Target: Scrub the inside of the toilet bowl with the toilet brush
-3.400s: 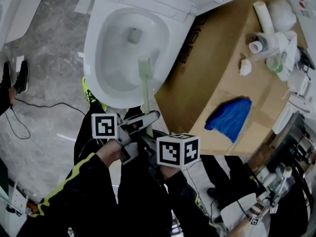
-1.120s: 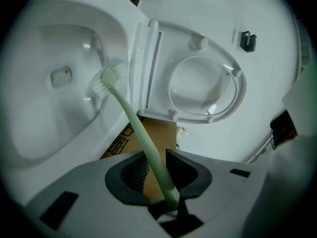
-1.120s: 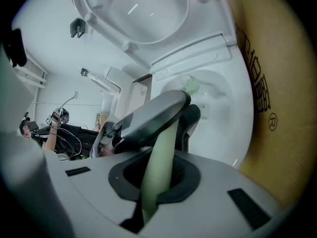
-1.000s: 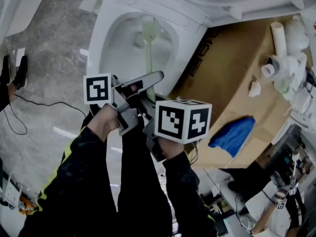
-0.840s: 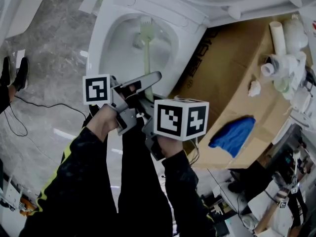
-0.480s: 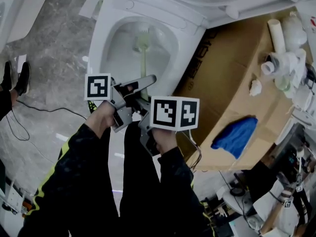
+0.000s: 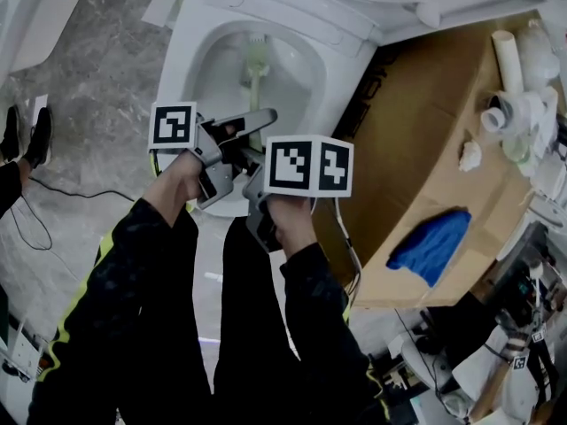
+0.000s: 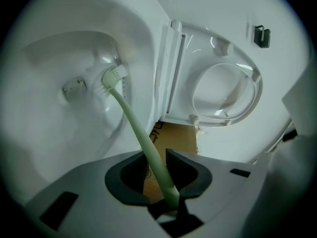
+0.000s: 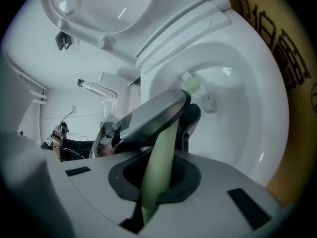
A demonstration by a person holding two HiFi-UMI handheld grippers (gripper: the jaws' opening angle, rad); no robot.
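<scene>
A white toilet bowl (image 7: pixel 186 69) fills the top of the head view. A pale green toilet brush reaches into it, and its bristle head (image 7: pixel 257 53) rests against the bowl's far inner wall above the drain (image 8: pixel 74 87). My left gripper (image 7: pixel 246 129) is shut on the brush handle (image 8: pixel 146 143) higher up. My right gripper (image 7: pixel 257 184) is shut on the handle's lower end (image 9: pixel 161 162), just behind the left one. In the left gripper view the bristles (image 8: pixel 113 77) press on the porcelain. The right gripper view shows the left gripper (image 9: pixel 158 113) directly ahead, partly hiding the brush head (image 9: pixel 190 83).
The seat and lid (image 8: pixel 225 88) stand raised behind the bowl. A cardboard box (image 7: pixel 425 140) to the right carries a blue cloth (image 7: pixel 434 242) and white pipe fittings (image 7: pixel 518 87). A black cable (image 7: pixel 62 189) and a person's shoe (image 7: pixel 40 135) lie on the grey floor at left.
The brush head has travelled from the near side of the bowl to its far wall. Both grippers have moved forward toward the bowl rim, still holding the handle.
</scene>
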